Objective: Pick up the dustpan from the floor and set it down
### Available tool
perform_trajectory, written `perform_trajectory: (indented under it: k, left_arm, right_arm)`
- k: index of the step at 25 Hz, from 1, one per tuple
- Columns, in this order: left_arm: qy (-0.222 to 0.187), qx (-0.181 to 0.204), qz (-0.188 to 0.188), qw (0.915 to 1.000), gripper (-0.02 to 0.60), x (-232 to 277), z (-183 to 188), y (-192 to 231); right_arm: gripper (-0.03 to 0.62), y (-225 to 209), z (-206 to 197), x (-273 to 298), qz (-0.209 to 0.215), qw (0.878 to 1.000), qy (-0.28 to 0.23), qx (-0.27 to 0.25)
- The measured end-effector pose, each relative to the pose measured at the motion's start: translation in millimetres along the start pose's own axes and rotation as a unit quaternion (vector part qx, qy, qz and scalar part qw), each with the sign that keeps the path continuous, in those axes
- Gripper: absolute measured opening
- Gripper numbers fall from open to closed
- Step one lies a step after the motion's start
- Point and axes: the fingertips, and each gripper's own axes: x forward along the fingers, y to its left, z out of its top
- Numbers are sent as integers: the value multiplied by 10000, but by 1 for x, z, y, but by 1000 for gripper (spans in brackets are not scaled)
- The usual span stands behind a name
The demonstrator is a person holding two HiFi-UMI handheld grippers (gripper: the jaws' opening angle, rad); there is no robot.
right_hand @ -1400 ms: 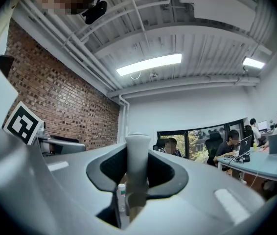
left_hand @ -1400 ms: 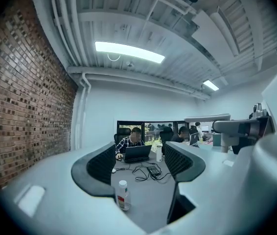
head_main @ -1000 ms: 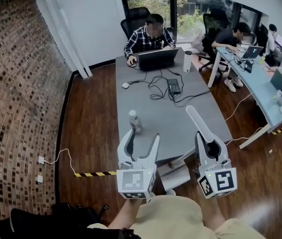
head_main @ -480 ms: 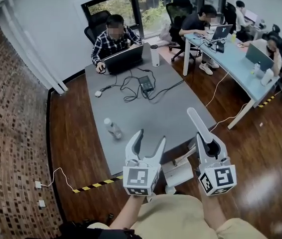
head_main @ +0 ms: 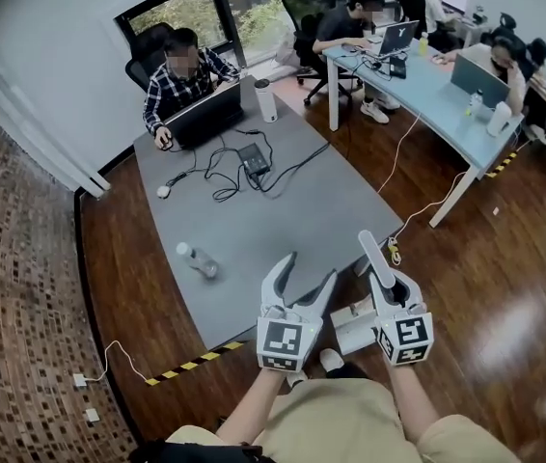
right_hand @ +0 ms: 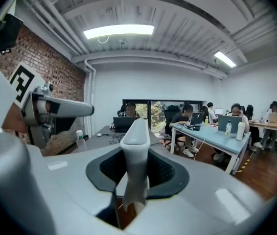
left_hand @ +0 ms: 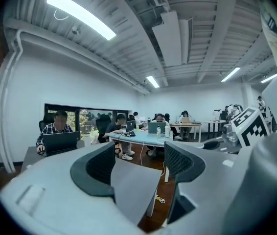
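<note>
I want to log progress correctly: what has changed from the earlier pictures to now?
The left gripper and right gripper both sank away from the head camera; the grey table slid left in view. Unchanged: right tongs shut on the dustpan handle, left tongs open, empty.

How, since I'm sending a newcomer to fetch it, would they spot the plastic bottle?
Find the grey table by the brick wall. Toward its end away from the laptop, a clear plastic bottle stands alone; the white cylinder sits beside the laptop.
</note>
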Motion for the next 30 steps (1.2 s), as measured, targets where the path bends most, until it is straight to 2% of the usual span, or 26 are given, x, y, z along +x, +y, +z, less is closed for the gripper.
perform_trajectory:
  k: [4, 8, 13, 22, 30]
  left_arm:
    - [168, -26, -294, 9994, 301, 23, -21, -11]
    - [455, -124, -595, 9971, 299, 42, -44, -21]
    - [766, -190, -621, 9949, 298, 55, -66, -18]
    - [1126, -291, -373, 9925, 278, 55, -94, -15]
    - [1198, -357, -88, 9921, 279, 50, -101, -1]
  right_arm:
    - [98, -25, -57, 18, -130, 9989, 443, -53]
    - [97, -42, -116, 34, -70, 9953, 965, -30]
    - [97, -52, -167, 61, 219, 9890, 1459, -106]
    - [97, -54, -224, 117, 987, 9726, 2082, -302]
    - [104, -60, -225, 168, 927, 9762, 1959, -19]
